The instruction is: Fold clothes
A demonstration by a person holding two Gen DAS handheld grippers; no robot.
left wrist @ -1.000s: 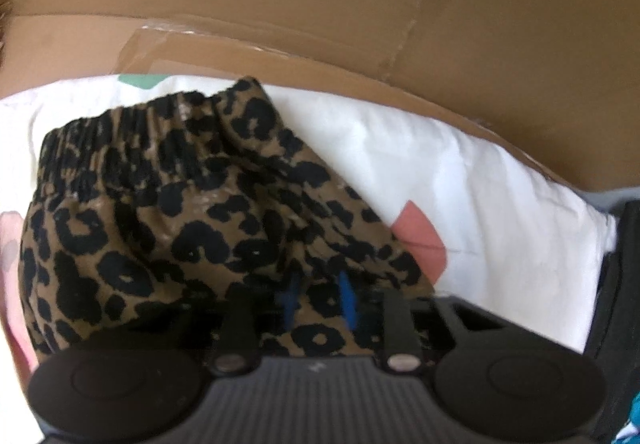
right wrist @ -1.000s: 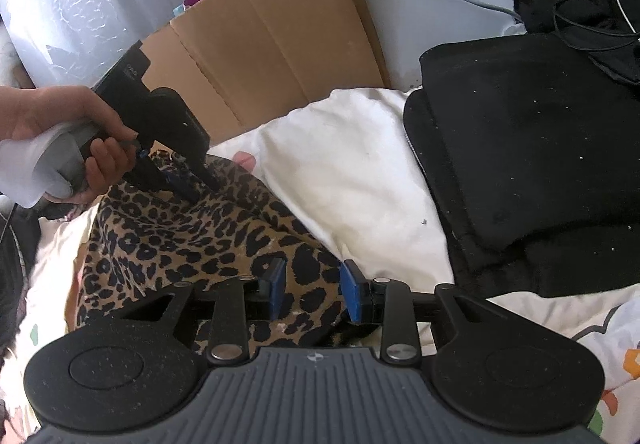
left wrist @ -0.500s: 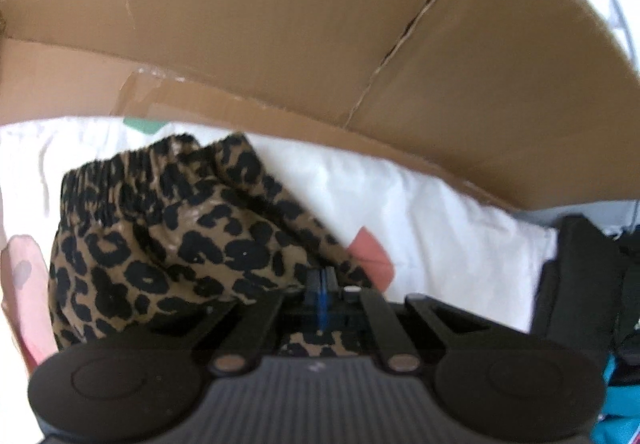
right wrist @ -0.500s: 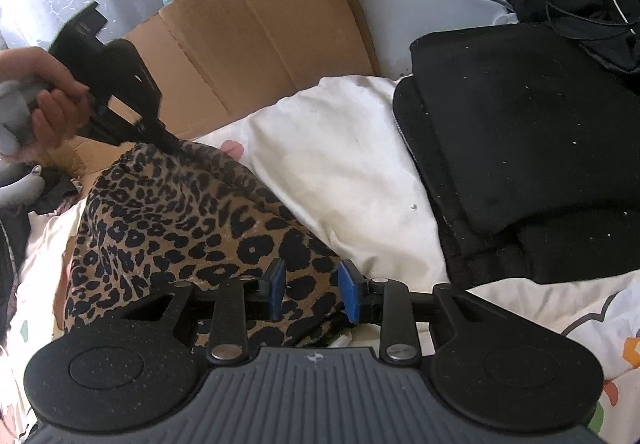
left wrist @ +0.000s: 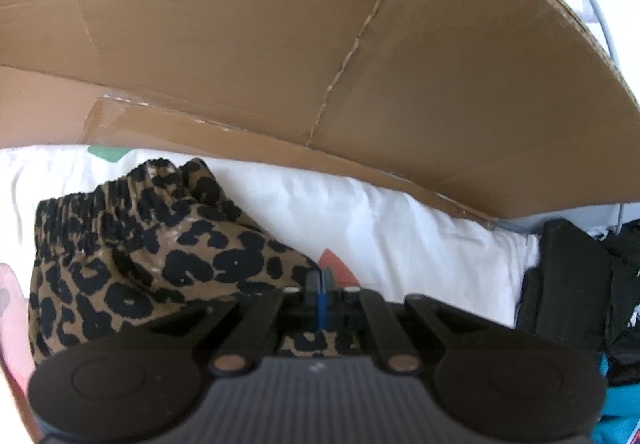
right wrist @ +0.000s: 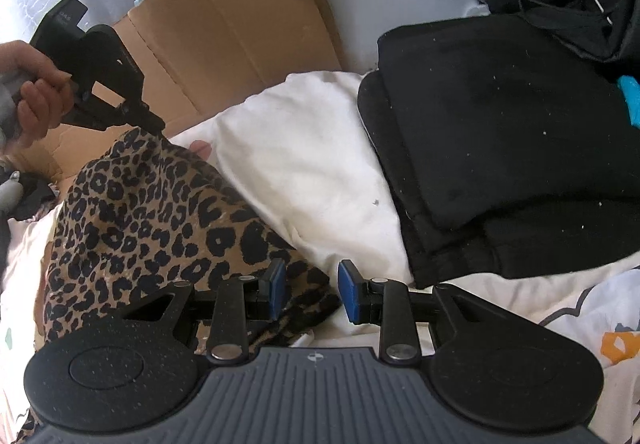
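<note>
My left gripper (left wrist: 320,286) has its blue pads pressed together on a pinch of the leopard-print garment (right wrist: 152,211), lifting that corner into a peak just in front of the cardboard sheet (right wrist: 236,27). The rest of the garment slopes down from that peak onto the white bedding (right wrist: 304,171), its gathered waistband (left wrist: 120,195) toward the cardboard. My right gripper (right wrist: 311,290) sits at the garment's near edge, its pads spread with cloth lying between them but not squeezed. Folded black clothes (right wrist: 500,131) are stacked to the right of the garment, well apart from it.
</note>
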